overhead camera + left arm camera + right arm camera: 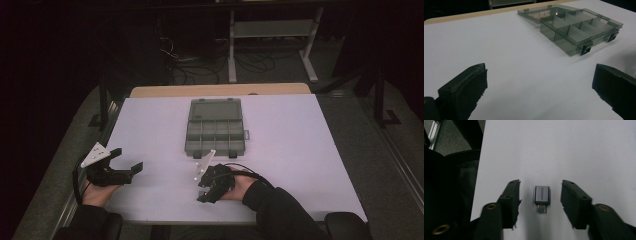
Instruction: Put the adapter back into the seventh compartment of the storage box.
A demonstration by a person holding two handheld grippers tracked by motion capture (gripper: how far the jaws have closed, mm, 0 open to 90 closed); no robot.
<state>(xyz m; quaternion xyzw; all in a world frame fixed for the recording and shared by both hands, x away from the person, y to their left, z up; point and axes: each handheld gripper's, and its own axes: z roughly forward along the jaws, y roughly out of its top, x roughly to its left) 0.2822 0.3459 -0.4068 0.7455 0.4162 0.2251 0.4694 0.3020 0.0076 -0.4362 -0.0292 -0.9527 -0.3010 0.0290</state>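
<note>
- Two black jaws of the right gripper (541, 203) stand either side of a small grey adapter (542, 195), narrowed round it but with bare table showing on both sides; the pads do not touch it yet.
- One word can be read on the adapter's metal shell: "UGREEN", running lengthwise along the body. No other writing can be made out on the adapter, the box or the grippers.
- Lying flat on the white table (310, 150) near its front edge, the adapter points its silver plug back toward the gripper, in front of the person's right hand.
- Likely slip: the shell is smooth and low, so pads that close above its mid-height could squeeze it out sideways or flick it forward across the table.
- Uneven closing is a second risk: the gap on the right looks a little wider, so the left pad may arrive first and push or twist the adapter before the other meets it.
- Being close to the table's front edge, a nudged adapter could slide off toward the person's lap.
- Farther up the table the clear compartment box (215, 127) sits open, its lid laid back; a crooked grip would make a clean drop into one of its narrow cells harder.
- Wide apart and holding nothing, the left gripper (127, 161) rests at the left of the table, well apart from the box.
</note>
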